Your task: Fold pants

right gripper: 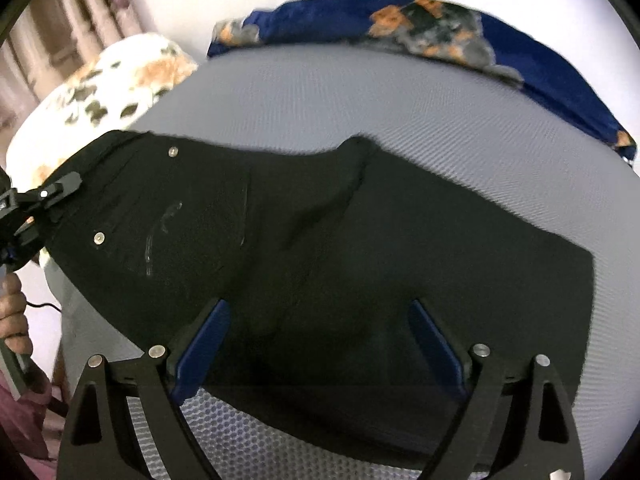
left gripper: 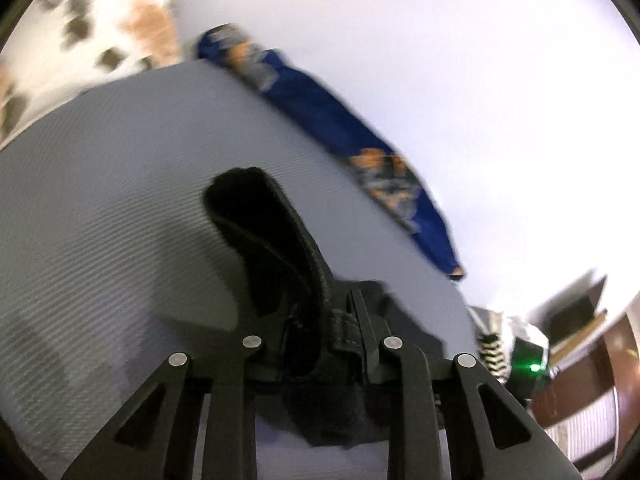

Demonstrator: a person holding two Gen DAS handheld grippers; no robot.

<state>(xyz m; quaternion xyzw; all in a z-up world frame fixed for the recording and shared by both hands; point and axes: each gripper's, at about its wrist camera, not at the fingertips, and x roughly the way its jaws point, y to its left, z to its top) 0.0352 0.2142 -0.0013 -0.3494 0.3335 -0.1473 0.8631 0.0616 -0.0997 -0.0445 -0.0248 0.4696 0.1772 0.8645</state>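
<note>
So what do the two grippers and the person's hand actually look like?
Both are black, angular linkage frames with triangular cut-outs and round silver pivot pins. The right gripper has flat blue pads lining its fingers. The left gripper looks all black in its own view. The bare hand grips a grey handle, with a thin black cable beside it; no sleeve shows.

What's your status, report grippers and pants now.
Left gripper shut on pants at waistband. Right gripper open over the middle. Pants flat on grey mattress. Nothing in the way.
</note>
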